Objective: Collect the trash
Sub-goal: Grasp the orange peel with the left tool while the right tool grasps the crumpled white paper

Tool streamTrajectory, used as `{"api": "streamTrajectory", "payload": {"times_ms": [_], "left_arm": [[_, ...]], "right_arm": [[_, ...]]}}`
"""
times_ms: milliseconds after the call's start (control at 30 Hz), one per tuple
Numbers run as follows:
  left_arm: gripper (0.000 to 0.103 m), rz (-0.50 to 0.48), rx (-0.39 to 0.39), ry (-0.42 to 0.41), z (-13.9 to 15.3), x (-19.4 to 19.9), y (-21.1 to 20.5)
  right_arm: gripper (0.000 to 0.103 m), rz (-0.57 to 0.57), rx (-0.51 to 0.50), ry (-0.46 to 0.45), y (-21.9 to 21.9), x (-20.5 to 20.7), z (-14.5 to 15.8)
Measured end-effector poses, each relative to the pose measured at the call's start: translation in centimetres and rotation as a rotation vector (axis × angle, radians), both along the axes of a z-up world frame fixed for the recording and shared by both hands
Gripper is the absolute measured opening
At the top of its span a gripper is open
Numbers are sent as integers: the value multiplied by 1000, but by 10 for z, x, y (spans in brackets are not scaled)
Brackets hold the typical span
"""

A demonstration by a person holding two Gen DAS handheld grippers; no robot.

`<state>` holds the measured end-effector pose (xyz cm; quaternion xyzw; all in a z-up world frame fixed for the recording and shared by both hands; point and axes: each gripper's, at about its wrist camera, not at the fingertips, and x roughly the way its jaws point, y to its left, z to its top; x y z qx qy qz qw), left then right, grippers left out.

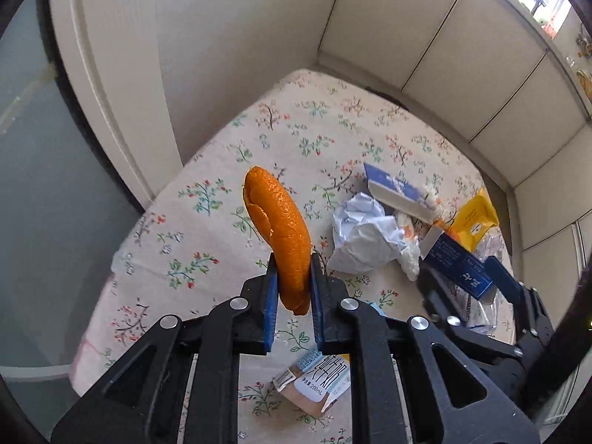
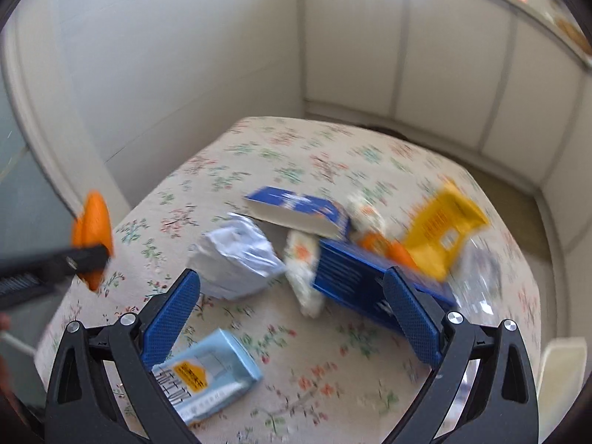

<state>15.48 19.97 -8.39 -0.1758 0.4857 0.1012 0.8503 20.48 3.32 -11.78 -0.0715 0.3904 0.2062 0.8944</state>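
Orange peel (image 1: 283,236), a long curled strip, is clenched between the blue pads of the left gripper (image 1: 293,285) and held up above the floral tablecloth (image 1: 207,244); most of the strip rises past the fingertips and a short end hangs below them. The right wrist view shows the same peel (image 2: 94,222) at its left edge, held clear of the cloth. The right gripper (image 2: 296,314) is spread wide with nothing between its pads, hovering over the litter; in the left view it appears at the right, around a dark blue carton (image 1: 457,262) whose white lettering is too small to read, and whether it touches the carton is unclear.

A small milk carton (image 1: 314,381) lying near the table's front edge reads "200mL" beneath large Chinese characters. From the right wrist its pale blue face (image 2: 211,373) with a yellow patch shows instead, blurred.

Only the right view shows more orange peel (image 2: 392,249) lying between the blue carton and a yellow packet (image 2: 440,229). Crumpled white paper (image 1: 364,238) and a blue-and-white box (image 1: 397,192) appear in both views, sharp only in the left.
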Motion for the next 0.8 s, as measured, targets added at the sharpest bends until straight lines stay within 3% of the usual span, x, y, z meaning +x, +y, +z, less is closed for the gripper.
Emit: {"api": "streamTrajectory", "payload": {"times_ms": [167,333,433,667,700,800], "left_arm": [[15,21,17,-72,34,-17,22],[15,4,-3,-79,37,-16,27],[15,-1,-7,-69,34,-15,28],[15,25,-29,-39,26,-14,40],[15,28,-31,-34,25,-14,41],[15,35,-33,-25,21,-14,43]], "right_arm": [[95,177,-63,-22,34,12,-13],[79,259,-116,7,52,23,-30],[71,287,-110,27,55,26,-37],[65,284,-96,20,60,27,-41],[57,280,-91,18,61,28,-40],[57,267,-78,20,60,28,-38]]}}
